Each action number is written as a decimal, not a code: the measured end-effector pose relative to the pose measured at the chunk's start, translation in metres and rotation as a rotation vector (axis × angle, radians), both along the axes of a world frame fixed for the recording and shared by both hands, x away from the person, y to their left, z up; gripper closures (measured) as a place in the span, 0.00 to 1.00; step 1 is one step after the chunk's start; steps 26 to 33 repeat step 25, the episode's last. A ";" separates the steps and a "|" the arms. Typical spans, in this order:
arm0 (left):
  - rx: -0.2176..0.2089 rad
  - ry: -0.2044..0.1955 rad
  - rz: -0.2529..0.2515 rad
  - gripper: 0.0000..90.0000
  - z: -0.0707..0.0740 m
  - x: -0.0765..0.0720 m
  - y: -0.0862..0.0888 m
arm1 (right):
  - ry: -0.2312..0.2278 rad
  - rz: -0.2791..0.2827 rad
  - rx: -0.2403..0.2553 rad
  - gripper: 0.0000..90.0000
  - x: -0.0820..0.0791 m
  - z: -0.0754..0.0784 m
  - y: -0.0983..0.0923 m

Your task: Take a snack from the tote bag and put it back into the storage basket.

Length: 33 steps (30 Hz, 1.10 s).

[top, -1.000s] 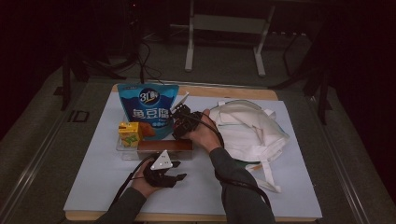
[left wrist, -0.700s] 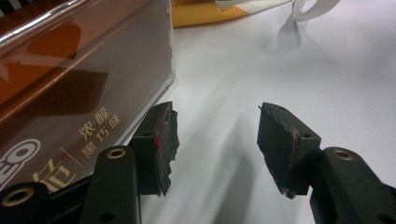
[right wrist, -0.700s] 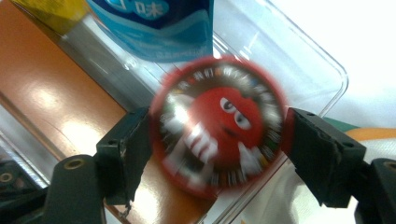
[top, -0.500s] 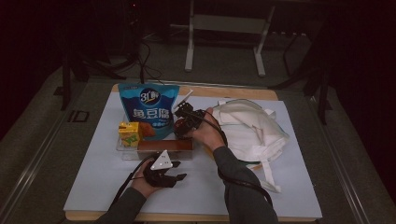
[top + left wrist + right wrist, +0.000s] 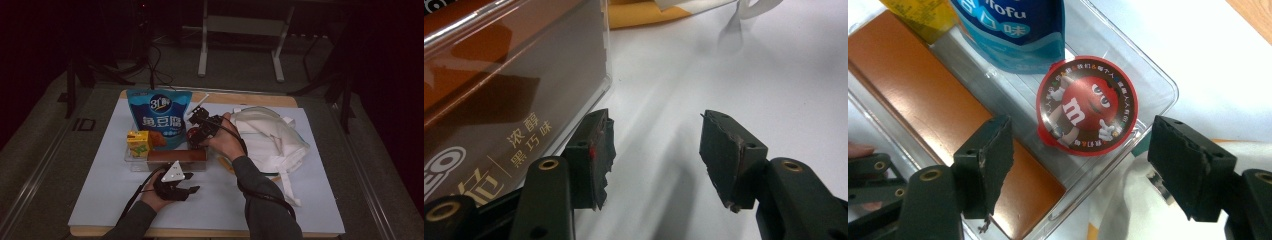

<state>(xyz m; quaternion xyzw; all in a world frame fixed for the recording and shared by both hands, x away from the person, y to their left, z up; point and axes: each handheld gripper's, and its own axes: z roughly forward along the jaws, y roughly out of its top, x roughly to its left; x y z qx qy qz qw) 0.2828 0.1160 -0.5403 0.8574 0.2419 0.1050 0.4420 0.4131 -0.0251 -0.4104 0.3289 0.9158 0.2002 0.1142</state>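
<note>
Right gripper (image 5: 1080,165): jaws spread wide, gripping nothing, poised above the red M&M's cup (image 5: 1087,106), which stands in the clear tray (image 5: 1158,85) between the jaw tips. Blue pouch (image 5: 1015,30) lies at 11 o'clock of the cup; brown box (image 5: 933,105) at 9 o'clock.

Left gripper (image 5: 654,150): jaws parted, empty, resting on the white mat (image 5: 724,75), with the tray wall at 10 o'clock.
</note>
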 end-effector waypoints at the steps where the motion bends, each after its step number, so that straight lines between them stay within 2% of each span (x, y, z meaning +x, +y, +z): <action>1: 0.000 0.000 0.000 0.51 0.000 0.000 0.000 | -0.006 0.006 0.000 0.30 0.000 0.001 0.000; 11: 0.001 0.001 0.000 0.51 0.000 0.000 0.000 | -0.024 0.017 0.009 0.30 -0.004 0.011 -0.009; 13: 0.001 0.001 0.000 0.51 0.000 0.000 0.000 | -0.024 0.021 0.016 0.34 -0.004 0.012 -0.012; 20: 0.000 0.002 0.000 0.51 0.000 0.000 0.000 | -0.024 0.014 0.018 0.36 -0.005 0.012 -0.025; 25: 0.002 0.002 0.002 0.51 0.000 0.000 0.000 | -0.022 -0.004 0.028 0.37 -0.005 0.012 -0.042; 33: 0.002 0.002 0.002 0.51 0.000 0.000 0.000 | -0.022 -0.004 0.028 0.37 -0.005 0.012 -0.042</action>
